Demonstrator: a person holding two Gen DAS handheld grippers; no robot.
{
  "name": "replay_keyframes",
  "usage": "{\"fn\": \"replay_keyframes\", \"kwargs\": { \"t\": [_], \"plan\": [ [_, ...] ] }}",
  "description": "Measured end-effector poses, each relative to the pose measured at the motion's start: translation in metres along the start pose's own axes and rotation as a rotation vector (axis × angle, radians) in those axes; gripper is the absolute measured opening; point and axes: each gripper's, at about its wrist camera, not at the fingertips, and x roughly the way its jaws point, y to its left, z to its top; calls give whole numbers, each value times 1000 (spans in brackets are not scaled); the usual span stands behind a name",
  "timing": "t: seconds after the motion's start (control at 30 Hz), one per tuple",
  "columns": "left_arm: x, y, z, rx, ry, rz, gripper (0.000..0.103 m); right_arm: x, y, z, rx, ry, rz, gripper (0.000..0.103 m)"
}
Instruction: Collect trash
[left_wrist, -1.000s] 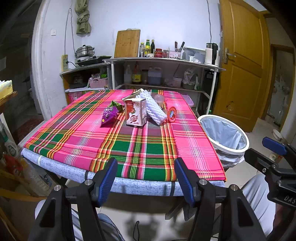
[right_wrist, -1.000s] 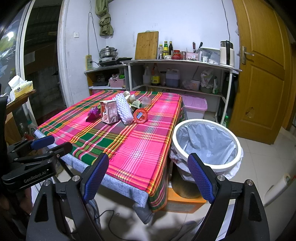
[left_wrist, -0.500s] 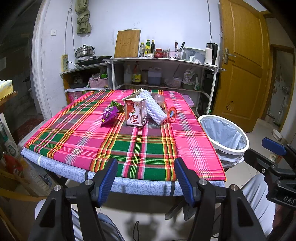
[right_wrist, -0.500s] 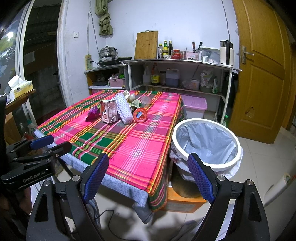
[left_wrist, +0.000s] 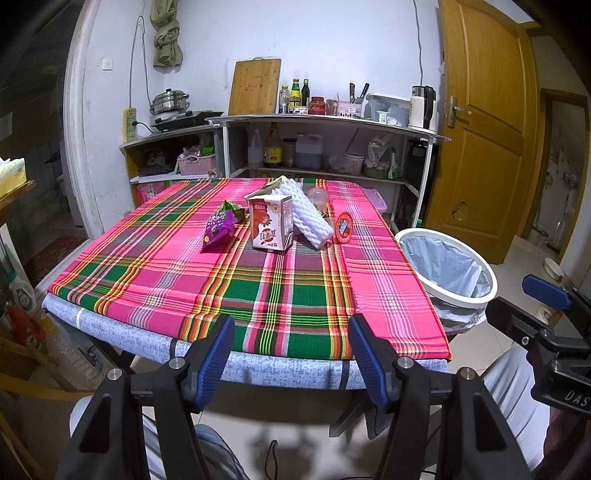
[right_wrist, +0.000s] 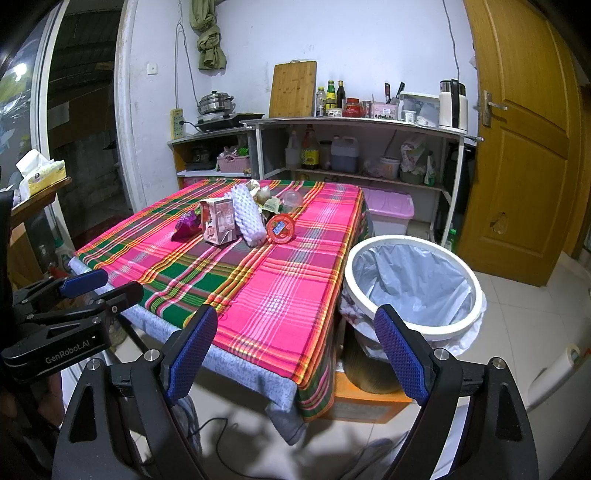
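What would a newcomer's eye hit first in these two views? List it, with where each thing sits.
The bright pink-and-green plaid tablecloth fills the middle of both views. A cluster of trash sits toward its far side: a purple snack wrapper, a red-and-white drink carton, a white foam net sleeve and a round red lid. Off the table's right edge stands the white lined trash bin; both open grippers, left and right, hang short of the table.

Woven plaid tablecloth (left_wrist: 236, 280); plastic-lined bin (left_wrist: 448, 275)
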Motion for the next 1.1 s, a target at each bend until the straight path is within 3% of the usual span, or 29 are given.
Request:
{"fn": "replay_keyframes", "kwargs": {
  "t": [0.6,0.97,1.1],
  "plan": [
    [1,-3,-3,0,9,1,63,3,0,-2,2,9,5,87],
    [34,6,7,5,29,-18,63,44,-3,13,15,69,52,87],
    [52,15,16,-19,37,-70,63,65,0,26,-23,69,62,87]
  ]
}}
